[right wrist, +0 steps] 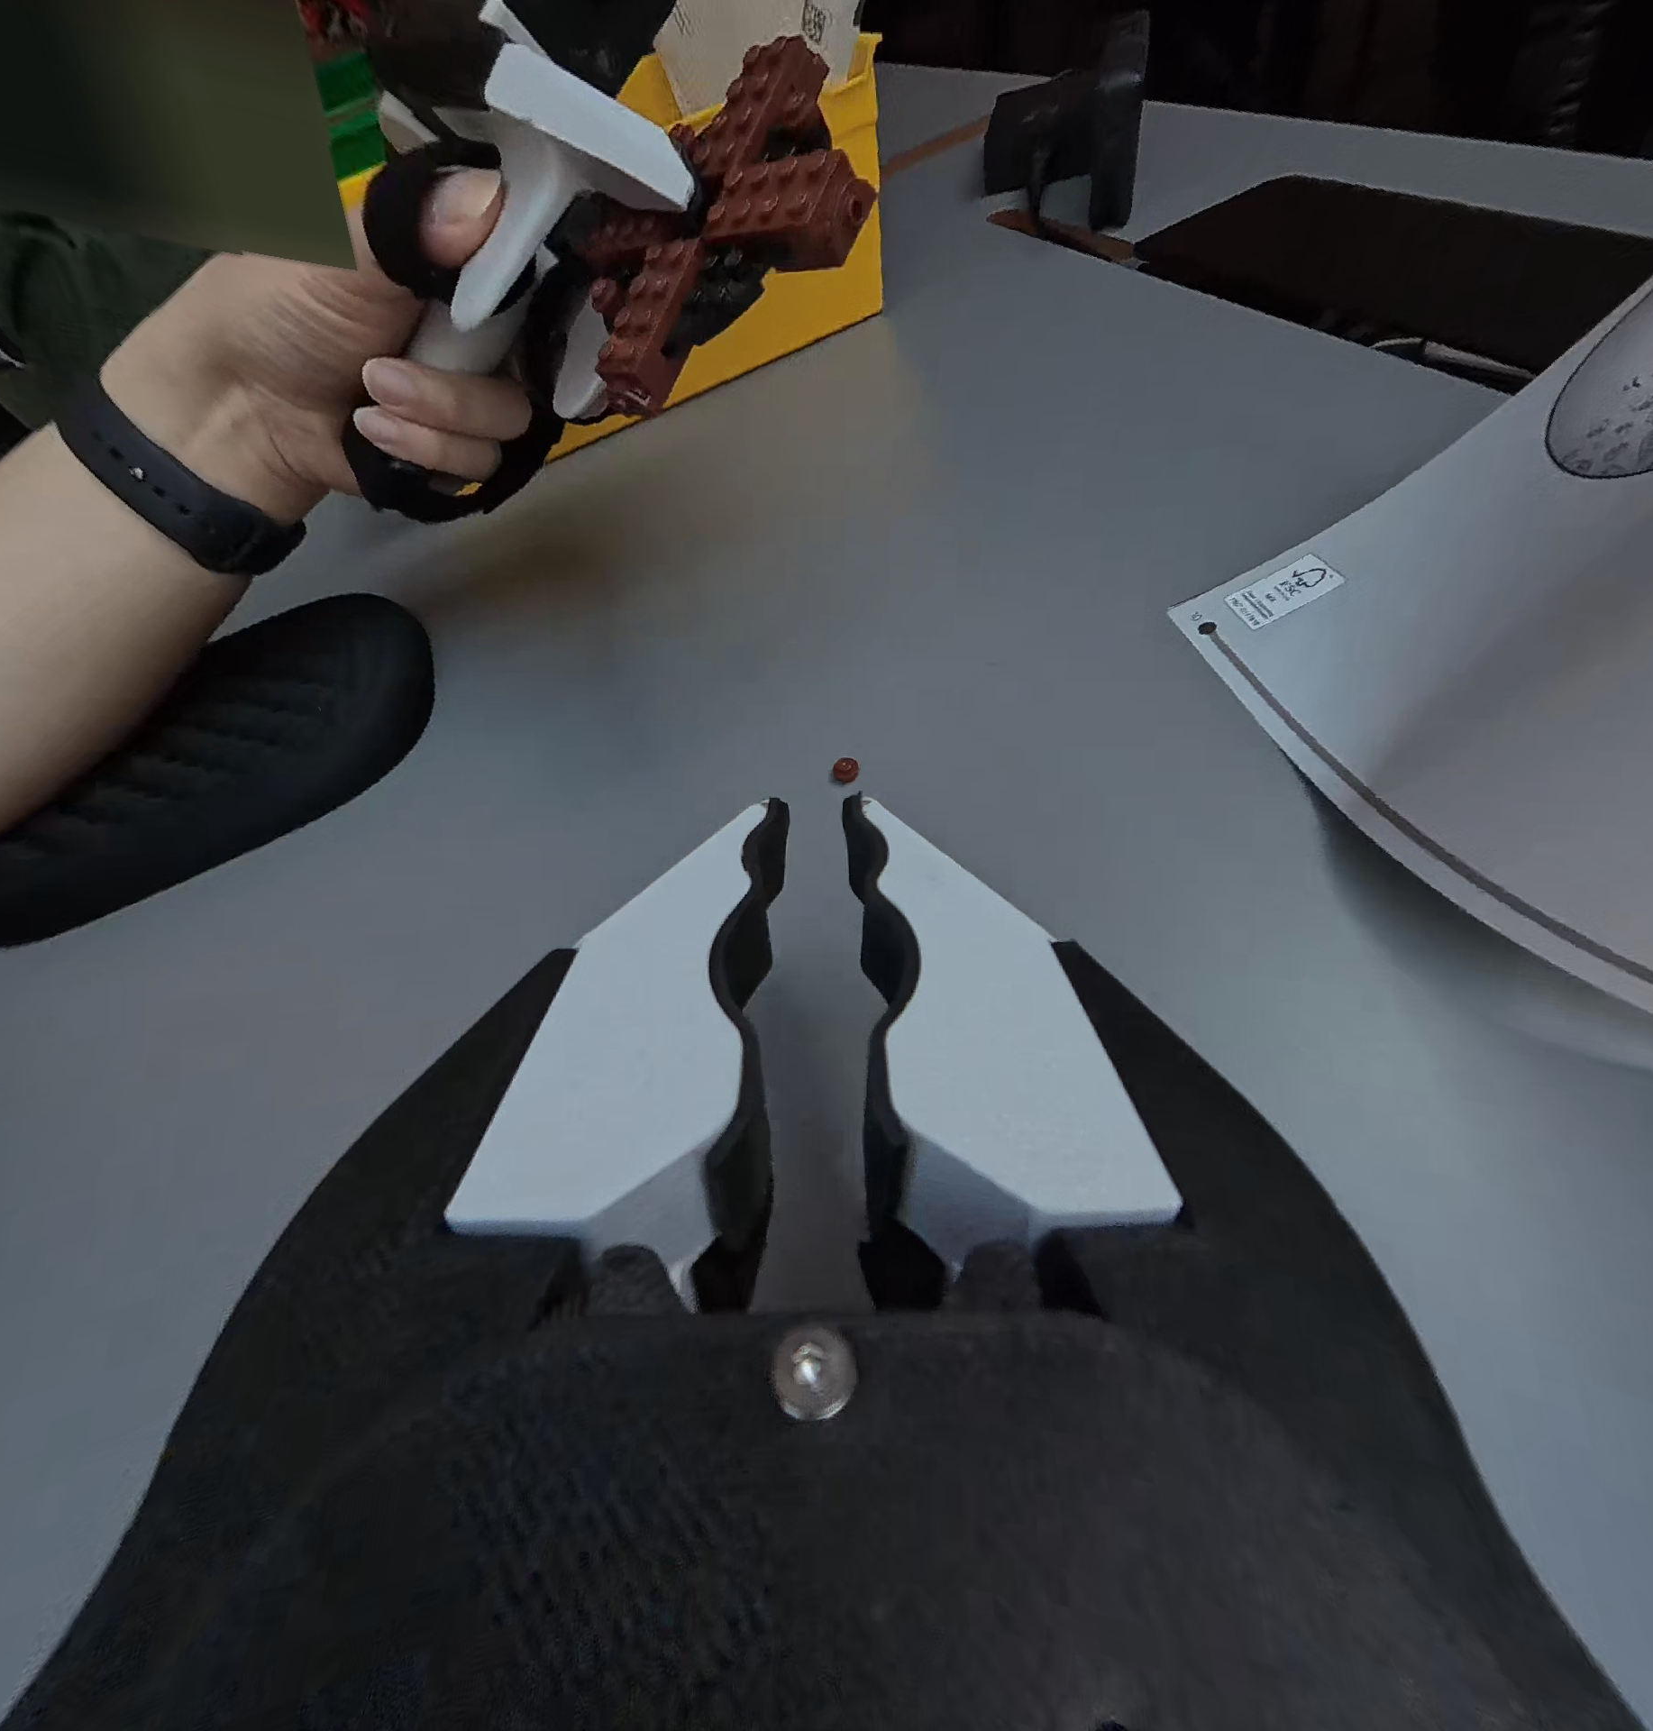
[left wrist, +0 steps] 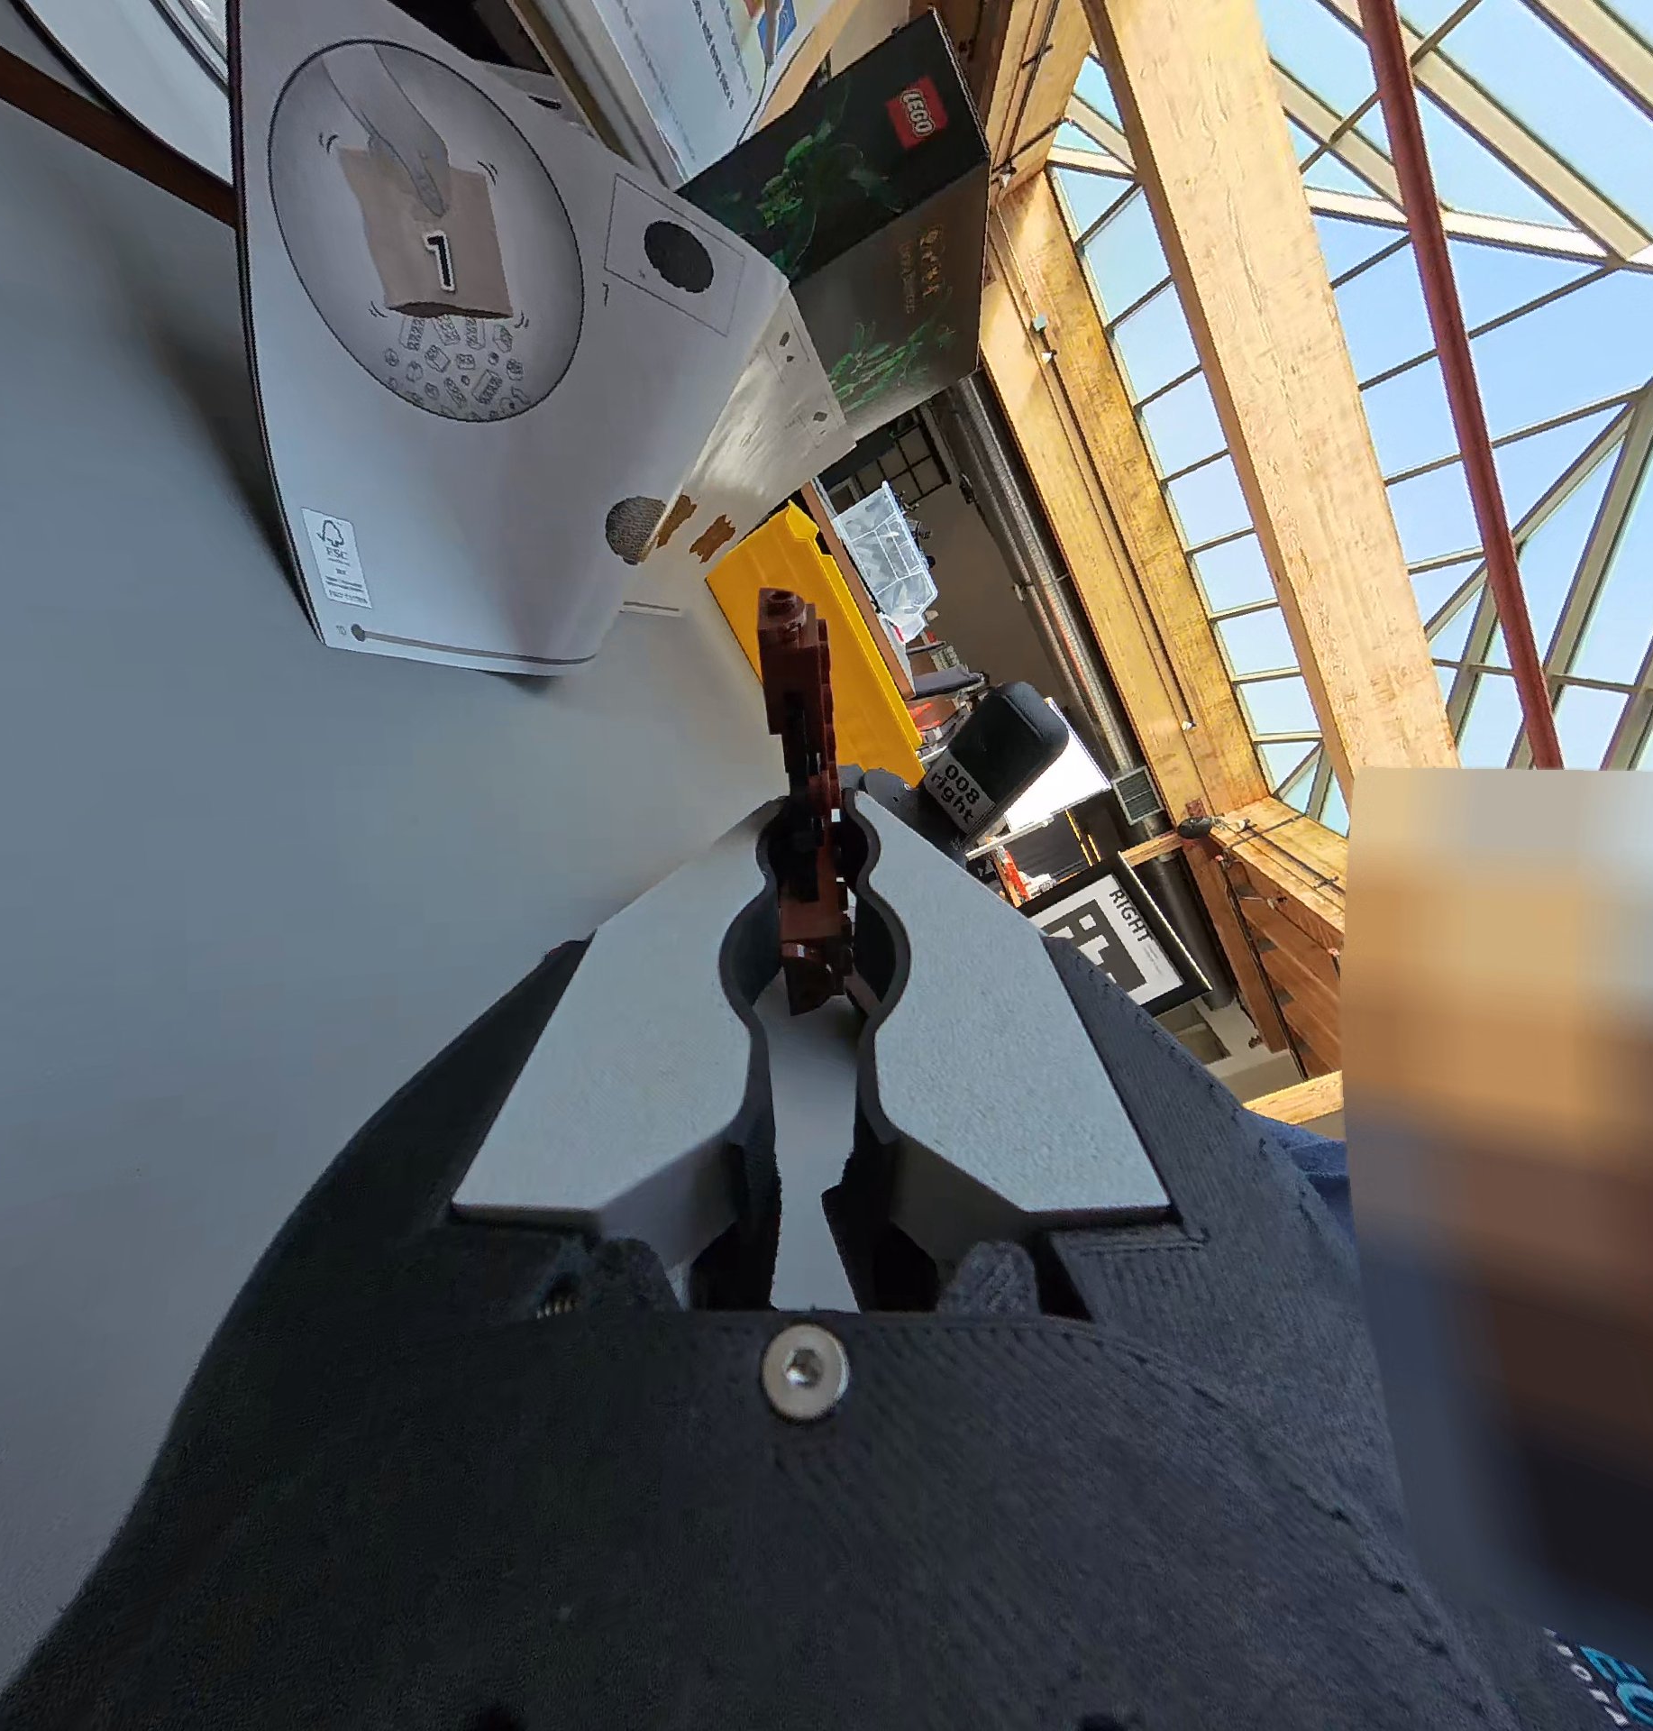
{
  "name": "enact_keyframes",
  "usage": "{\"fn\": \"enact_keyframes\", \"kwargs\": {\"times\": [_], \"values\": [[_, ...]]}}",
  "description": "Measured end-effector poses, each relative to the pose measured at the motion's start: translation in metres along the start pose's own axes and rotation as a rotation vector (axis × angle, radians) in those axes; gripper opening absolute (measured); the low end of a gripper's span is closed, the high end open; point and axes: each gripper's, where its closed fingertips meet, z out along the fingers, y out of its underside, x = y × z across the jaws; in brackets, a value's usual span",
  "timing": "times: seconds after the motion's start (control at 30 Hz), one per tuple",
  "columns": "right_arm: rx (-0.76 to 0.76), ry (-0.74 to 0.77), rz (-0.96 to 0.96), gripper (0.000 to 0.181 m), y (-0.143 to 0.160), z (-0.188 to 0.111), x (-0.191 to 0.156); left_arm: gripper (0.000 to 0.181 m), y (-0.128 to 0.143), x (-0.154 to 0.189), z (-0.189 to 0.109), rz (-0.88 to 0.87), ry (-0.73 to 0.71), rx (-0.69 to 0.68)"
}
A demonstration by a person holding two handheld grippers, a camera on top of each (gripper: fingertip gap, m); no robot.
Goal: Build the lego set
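Left gripper [left wrist: 815, 806] pinching brown lego assembly [left wrist: 799, 740], raised above worktop [right wrist: 991, 487]. Right gripper [right wrist: 815, 807] slightly spread, holding nothing; small red round piece [right wrist: 845, 769] at 12 o'clock, just beyond fingertips.

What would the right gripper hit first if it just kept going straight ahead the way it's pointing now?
Most likely the small reddish-brown round stud lying on the grey table, just beyond the right gripper and slightly right of its centre line. The jaws are open and empty; height above the table is unclear.
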Motion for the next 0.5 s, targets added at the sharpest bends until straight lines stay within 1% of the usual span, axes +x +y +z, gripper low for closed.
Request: {"fn": "enact_keyframes", "kwargs": {"times": [0.03, 0.1, 0.2, 0.27, 0.37, 0.5], "values": [[-0.033, 0.016, -0.072, 0.011, 0.000, -0.001, 0.003, 0.005, 0.000, -0.002, 0.000, -0.002, -0.005, 0.000], [-0.112, -0.023, -0.252, 0.012, -0.001, -0.001, 0.003, 0.005, 0.001, -0.004, 0.001, -0.001, -0.016, -0.004], [-0.276, -0.099, -0.426, 0.011, 0.003, 0.003, 0.002, 0.005, 0.000, -0.006, 0.001, 0.000, -0.009, 0.004], [-0.338, -0.091, -0.517, 0.011, 0.000, 0.011, 0.005, 0.005, -0.003, -0.008, -0.002, 0.001, -0.023, 0.019], [-0.352, -0.100, -0.554, 0.010, -0.006, 0.028, -0.004, 0.005, -0.009, -0.009, -0.010, 0.006, -0.035, 0.051], [-0.278, -0.145, -0.480, 0.010, -0.007, 0.047, -0.019, 0.005, -0.017, -0.006, -0.017, 0.023, -0.033, 0.094]]}}
